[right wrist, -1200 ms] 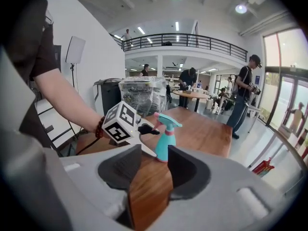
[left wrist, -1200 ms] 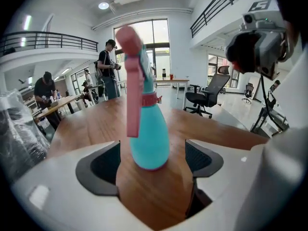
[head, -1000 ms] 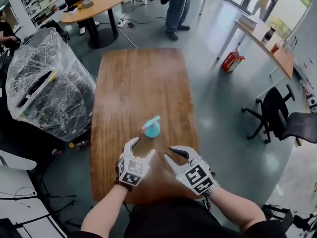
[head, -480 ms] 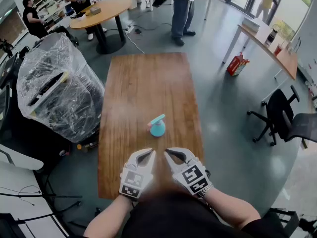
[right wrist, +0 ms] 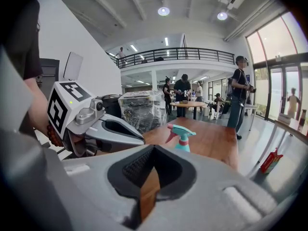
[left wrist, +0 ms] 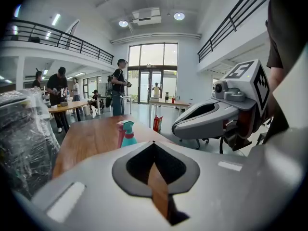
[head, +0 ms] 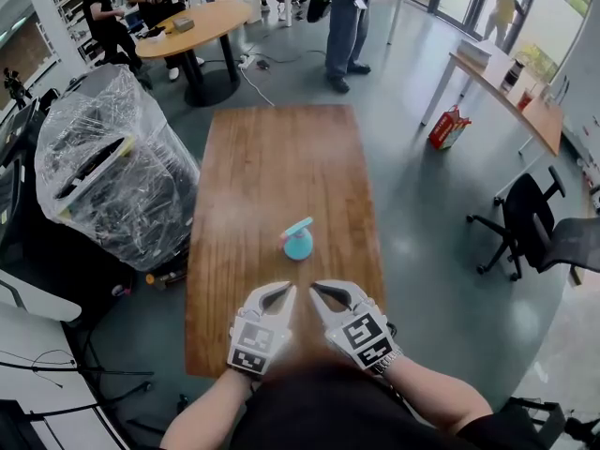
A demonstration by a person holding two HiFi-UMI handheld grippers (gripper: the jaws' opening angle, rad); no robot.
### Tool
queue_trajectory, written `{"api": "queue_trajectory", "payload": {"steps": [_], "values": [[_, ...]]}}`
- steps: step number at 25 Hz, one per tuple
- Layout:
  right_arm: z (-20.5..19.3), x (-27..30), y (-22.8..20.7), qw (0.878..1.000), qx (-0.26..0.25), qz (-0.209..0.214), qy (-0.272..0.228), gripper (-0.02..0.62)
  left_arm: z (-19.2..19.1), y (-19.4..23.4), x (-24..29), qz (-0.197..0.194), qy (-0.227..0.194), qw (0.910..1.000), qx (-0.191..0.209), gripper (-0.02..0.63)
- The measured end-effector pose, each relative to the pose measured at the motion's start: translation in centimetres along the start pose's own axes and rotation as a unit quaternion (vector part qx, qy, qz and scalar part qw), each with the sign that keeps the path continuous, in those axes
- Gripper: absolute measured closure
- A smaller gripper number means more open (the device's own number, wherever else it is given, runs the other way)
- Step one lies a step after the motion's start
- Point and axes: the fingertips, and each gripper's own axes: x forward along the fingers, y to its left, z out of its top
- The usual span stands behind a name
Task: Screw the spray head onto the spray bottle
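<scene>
Spray bottle (head: 298, 242) stands upright on the wooden table (head: 272, 157), long axis vertical, nozzle pointing to the left and away in the head view. The spray head looks already seated on the neck; whether it is threaded tight cannot be told. Left gripper (head: 281, 291) and right gripper (head: 324, 291) hover side by side over the near end of the table, tips angled toward each other, each with jaws pressed together and nothing between them. The bottle lies straight ahead, near but apart from both, and about midway between the two lines of reach, so neither hand is clearly nearer. Left gripper view: bottle (left wrist: 126, 134) a little left of the jaw line, right gripper (left wrist: 211, 115) alongside. Right gripper view: bottle (right wrist: 182, 137) a little right of it. Table bare all round the bottle, with open room to come in from either side. Right long edge somewhat closer to the bottle than the left. Judgement: jaws must spread before any grasp.
</scene>
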Motion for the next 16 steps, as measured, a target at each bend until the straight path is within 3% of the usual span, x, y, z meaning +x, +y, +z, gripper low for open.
{"api": "queue_trajectory", "payload": {"steps": [16], "values": [[-0.20,-0.56,0.03,1.000,-0.009,0.003,0.004,0.603,0.04,-0.40,-0.03,0.011,-0.008,0.9999,-0.003,0.592]]}}
